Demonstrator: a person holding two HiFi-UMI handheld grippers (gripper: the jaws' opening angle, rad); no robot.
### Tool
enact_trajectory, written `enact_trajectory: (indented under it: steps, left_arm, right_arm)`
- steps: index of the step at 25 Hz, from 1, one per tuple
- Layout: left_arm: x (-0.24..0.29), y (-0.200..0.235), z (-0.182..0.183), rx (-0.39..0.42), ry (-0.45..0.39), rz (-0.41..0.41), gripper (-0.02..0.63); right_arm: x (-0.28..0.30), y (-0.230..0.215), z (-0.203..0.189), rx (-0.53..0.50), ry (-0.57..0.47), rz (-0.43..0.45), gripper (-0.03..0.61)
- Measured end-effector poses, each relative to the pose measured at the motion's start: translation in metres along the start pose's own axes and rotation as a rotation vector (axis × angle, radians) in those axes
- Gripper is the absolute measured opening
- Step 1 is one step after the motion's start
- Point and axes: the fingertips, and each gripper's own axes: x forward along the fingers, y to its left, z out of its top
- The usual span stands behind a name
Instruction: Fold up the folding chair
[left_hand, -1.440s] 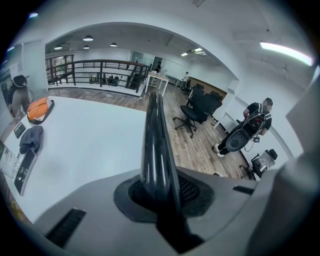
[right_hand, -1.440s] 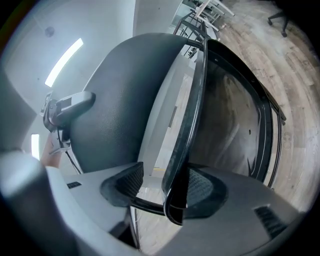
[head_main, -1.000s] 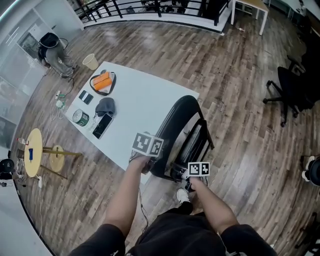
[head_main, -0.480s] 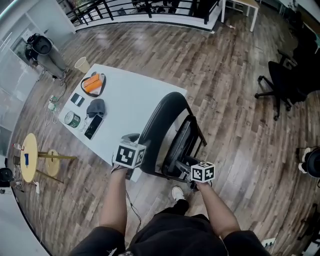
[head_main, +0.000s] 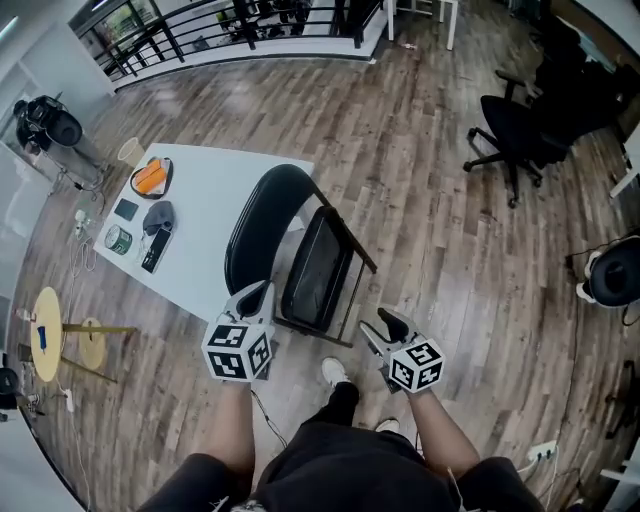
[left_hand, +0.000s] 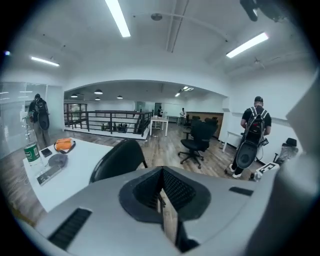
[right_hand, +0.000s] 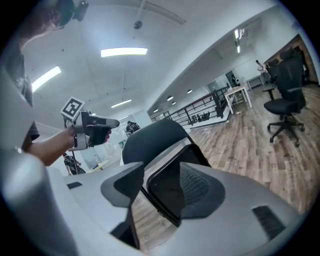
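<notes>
Both grippers have pulled back from the chair, which now stands folded beside the table's right edge. My left gripper has just closed its jaws together on nothing. My right gripper has narrowed its jaws slightly, but they are still spread and empty. Folding looks done.

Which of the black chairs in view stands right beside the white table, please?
The folding chair, its curved backrest by the white table; the wheeled office chair stands apart on the open floor.
</notes>
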Motion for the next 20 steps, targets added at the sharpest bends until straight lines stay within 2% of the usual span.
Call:
enact_trajectory:
  steps: [1,3,5,8,10,12,16,20]
  left_arm:
    - [-0.004,-0.025,-0.005,0.012,-0.009,-0.023,0.005]
    - [-0.012,-0.079,-0.014,0.041,-0.035,-0.076,0.005]
    - [-0.023,-0.131,-0.023,0.042,-0.071,-0.139,0.005]
    - [-0.043,-0.203,-0.038,0.018,-0.103,-0.223,0.005]
    - [-0.059,-0.241,-0.048,0.005,-0.116,-0.252,0.005]
    - [-0.073,-0.271,-0.052,-0.001,-0.150,-0.267,0.005]
    - [-0.110,-0.312,-0.057,-0.017,-0.268,-0.303,0.005]
    - [-0.138,-0.337,-0.067,0.008,-0.295,-0.309,0.005]
  right_arm:
    - [-0.024,0.001,0.005,-0.024,-0.036,-0.030,0.218]
    - [-0.072,-0.001,0.013,-0.092,-0.103,-0.106,0.089]
    - [-0.117,-0.002,0.020,-0.123,-0.161,-0.176,0.030]
    - [-0.181,-0.002,0.029,-0.024,-0.282,-0.251,0.014]
    - [-0.220,0.002,0.030,-0.023,-0.332,-0.323,0.014]
    - [-0.257,0.005,0.030,-0.082,-0.341,-0.415,0.014]
    - [-0.326,0.012,0.022,-0.206,-0.331,-0.597,0.014]
    - [-0.376,0.031,0.015,-0.320,-0.333,-0.704,0.014]
